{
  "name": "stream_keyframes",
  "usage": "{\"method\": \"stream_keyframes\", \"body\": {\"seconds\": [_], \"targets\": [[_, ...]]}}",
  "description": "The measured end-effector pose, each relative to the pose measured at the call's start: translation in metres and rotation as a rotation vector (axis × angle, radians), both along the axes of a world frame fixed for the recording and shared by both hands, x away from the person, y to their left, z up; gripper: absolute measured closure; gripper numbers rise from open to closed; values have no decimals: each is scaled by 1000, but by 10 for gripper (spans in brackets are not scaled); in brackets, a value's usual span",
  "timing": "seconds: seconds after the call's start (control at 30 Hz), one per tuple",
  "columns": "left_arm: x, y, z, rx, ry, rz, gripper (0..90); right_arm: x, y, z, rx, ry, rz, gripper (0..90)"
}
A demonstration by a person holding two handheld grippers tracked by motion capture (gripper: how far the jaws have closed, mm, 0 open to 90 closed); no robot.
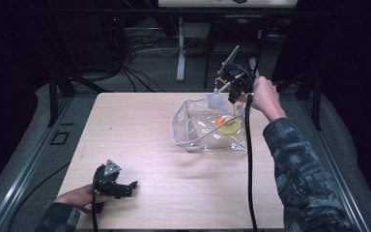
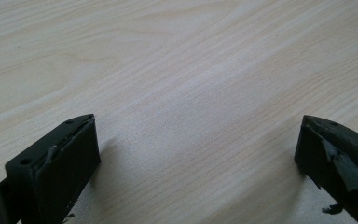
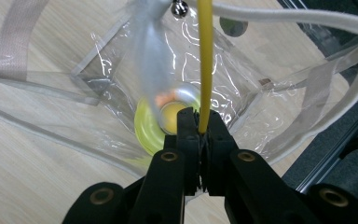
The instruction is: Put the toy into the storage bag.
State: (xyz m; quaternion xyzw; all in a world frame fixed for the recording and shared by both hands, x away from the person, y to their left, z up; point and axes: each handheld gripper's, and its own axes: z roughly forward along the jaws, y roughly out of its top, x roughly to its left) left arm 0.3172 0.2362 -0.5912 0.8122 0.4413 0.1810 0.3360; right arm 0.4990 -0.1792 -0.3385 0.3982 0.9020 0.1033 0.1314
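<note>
We hold the right gripper [image 3: 200,122] clenched on a yellow cord [image 3: 205,60] over the clear bag [image 1: 193,126] near the desk's [image 1: 140,125] far right edge; lowering remains; left gripper [image 1: 128,187] released, idle.

A pale wooden table [image 1: 140,145] stands before tangled cables [image 1: 140,48] on the dark floor.

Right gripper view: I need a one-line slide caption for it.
Right gripper pinching a yellow cord above a clear plastic bag with a yellow ring inside.
</note>
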Motion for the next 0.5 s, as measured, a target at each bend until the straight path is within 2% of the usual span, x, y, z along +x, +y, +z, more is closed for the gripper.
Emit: {"method": "stream_keyframes", "body": {"seconds": [0.2, 0.5], "targets": [[0, 0, 0, 0, 0, 0, 0, 1, -1, -13, -13, 31, 1, 878], [0, 0, 0, 1, 0, 0, 0, 3, -1, -22, -48, 70, -9, 875]]}}
